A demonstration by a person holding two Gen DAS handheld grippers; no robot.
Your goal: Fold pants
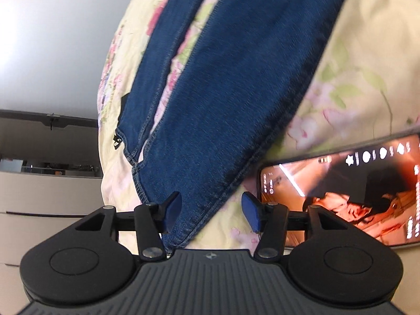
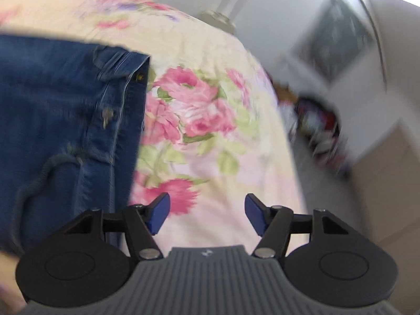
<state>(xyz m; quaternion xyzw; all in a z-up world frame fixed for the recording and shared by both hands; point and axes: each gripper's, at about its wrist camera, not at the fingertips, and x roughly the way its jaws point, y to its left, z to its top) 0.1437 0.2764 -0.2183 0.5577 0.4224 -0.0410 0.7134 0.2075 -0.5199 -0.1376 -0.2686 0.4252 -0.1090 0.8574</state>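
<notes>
Blue denim pants (image 1: 231,84) lie spread on a floral bedsheet (image 1: 351,78), the two legs running away from me in the left wrist view. My left gripper (image 1: 211,210) is open, its blue pads on either side of the near leg's hem, just above the cloth. In the right wrist view the waistband end of the pants (image 2: 65,120) lies at the left on the same sheet (image 2: 210,131). My right gripper (image 2: 207,214) is open and empty over bare sheet, to the right of the waistband. The view is blurred.
A phone with a lit screen (image 1: 349,191) lies on the bed just right of the left gripper. Grey drawers (image 1: 47,183) stand to the left past the bed edge. In the right wrist view a lamp (image 2: 228,8) and cluttered furniture (image 2: 320,123) stand beyond the bed.
</notes>
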